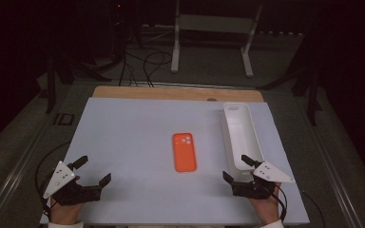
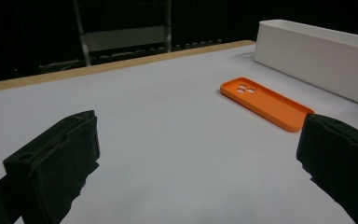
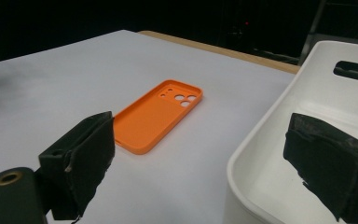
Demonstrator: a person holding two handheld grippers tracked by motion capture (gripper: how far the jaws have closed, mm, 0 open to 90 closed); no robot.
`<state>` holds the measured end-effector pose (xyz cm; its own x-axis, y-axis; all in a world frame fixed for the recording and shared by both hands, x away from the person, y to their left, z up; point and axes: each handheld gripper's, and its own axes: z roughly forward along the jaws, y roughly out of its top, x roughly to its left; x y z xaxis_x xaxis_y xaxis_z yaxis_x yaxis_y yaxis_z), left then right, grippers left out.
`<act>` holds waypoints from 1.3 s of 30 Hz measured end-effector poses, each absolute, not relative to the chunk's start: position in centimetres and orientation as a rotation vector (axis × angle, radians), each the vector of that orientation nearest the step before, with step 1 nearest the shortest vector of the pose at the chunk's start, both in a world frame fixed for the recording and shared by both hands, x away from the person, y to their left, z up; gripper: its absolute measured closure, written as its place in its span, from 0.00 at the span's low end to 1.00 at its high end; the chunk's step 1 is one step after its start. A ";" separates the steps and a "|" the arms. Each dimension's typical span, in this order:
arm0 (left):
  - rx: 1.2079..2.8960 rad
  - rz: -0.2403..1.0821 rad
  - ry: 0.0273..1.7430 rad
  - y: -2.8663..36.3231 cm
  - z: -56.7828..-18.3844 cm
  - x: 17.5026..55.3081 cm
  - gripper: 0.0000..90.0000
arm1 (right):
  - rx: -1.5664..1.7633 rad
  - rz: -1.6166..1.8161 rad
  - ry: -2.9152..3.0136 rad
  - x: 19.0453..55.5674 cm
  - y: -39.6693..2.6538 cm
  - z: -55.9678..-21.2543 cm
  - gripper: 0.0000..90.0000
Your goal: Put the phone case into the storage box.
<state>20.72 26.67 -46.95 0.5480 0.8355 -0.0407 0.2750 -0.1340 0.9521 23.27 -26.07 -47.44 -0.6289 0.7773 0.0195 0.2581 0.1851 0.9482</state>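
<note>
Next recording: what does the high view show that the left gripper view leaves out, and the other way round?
High view alone: both hands with their tongs, left and right, open and empty, and the white bin's hollow inside. Left gripper view alone: a close look along its own pads standing wide apart, and the bin's outer side wall. Shared: the orange phone case lying flat on the white table, apart from the bin.

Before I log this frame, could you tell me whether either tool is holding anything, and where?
Nothing is held: the left tool and right tool both stand open, apart from the orange phone case.
</note>
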 end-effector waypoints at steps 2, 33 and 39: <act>1.685 0.636 0.943 26.7 -47.0 20.7 0.00 | 0.969 1.450 1.992 23.2 -26.1 -47.4 0.10; 1.757 0.596 0.902 23.7 -45.0 22.2 0.00 | 0.985 1.455 1.975 23.0 -25.7 -47.7 0.10; 1.781 0.586 0.887 22.6 -44.3 23.3 0.00 | 0.982 1.458 1.975 23.2 -25.7 -47.6 0.10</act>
